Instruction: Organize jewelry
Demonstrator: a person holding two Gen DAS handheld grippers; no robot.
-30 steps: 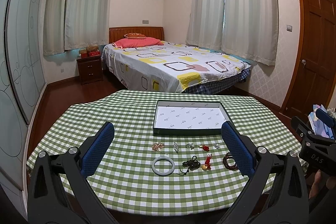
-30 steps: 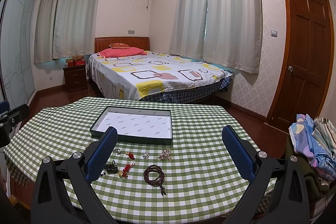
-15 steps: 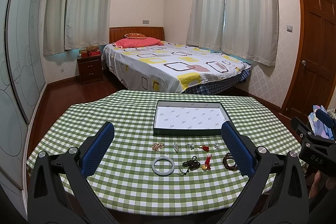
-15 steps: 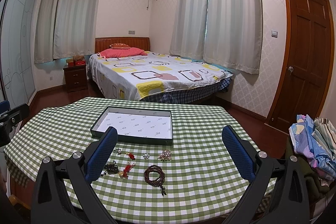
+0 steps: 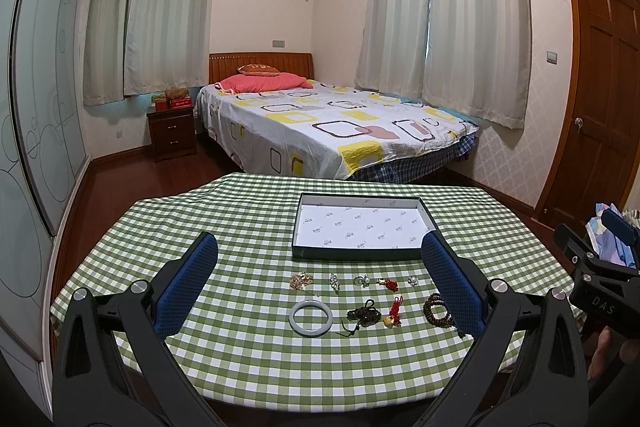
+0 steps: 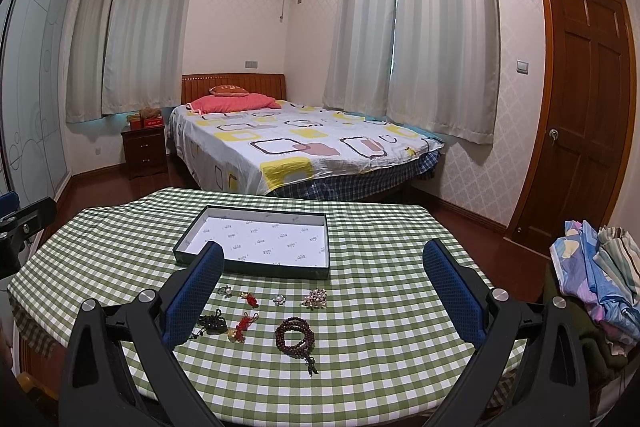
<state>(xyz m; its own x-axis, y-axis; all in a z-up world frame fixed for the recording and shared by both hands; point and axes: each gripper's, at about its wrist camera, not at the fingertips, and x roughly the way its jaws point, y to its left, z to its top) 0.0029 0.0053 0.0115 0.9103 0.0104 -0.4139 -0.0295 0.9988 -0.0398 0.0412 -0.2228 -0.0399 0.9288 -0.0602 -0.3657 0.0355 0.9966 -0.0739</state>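
Two grippers spread wide, both empty. Jewelry sits in two rows on checked cloth, near side of tray point(image 5: 362, 254); tray empty. Your left gripper point(image 5: 318, 281) frames jade bangle point(image 5: 310, 317) dead ahead, below. Your right gripper point(image 6: 324, 291) frames bead bracelet point(image 6: 294, 337) (tassel trailing toward you). Each piece nearer its own gripper; tray lies beyond.

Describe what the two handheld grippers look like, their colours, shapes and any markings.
The left gripper and the right gripper match: black angular frames with silver round bolts and two long fingers padded in textured blue. In the left wrist view, the right gripper's black body reads "DAS" in white.
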